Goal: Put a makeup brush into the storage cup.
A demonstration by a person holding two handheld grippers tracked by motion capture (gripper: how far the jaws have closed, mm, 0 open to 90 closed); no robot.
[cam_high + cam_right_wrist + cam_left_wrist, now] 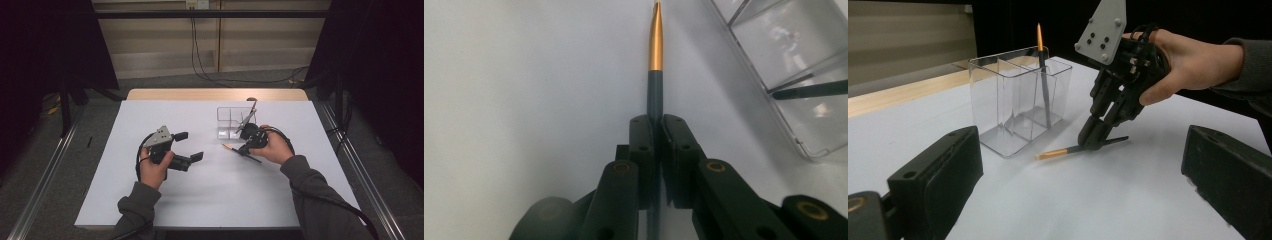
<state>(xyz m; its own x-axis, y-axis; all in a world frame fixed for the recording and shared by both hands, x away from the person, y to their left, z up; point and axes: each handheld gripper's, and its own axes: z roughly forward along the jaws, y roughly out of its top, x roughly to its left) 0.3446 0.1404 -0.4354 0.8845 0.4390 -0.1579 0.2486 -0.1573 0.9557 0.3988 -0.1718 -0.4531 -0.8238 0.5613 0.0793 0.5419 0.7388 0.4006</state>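
One pen (pixel 1044 80) is already standing tilted in a compartment of the clear organizer (pixel 1018 100), gold tip up, so that part is judged done. A second pen (pixel 655 75) is being pinched by the right gripper (pixel 655 130): its fingers (pixel 642 145) are pressed together on the dark barrel, the gold tip is pointing out ahead of them, and the pen is seemingly still lying flat on the white desk (pixel 210 190), just beside the organizer. What is left, as judged from this, is for it to be lifted, tipped upright and dropped into a compartment.

The left gripper (pixel 189 146) is being held idle, well apart from the pens; its fingers (pixel 938 180) are spread with nothing between them.

Counted: two pens, one organizer with several compartments, two grippers.
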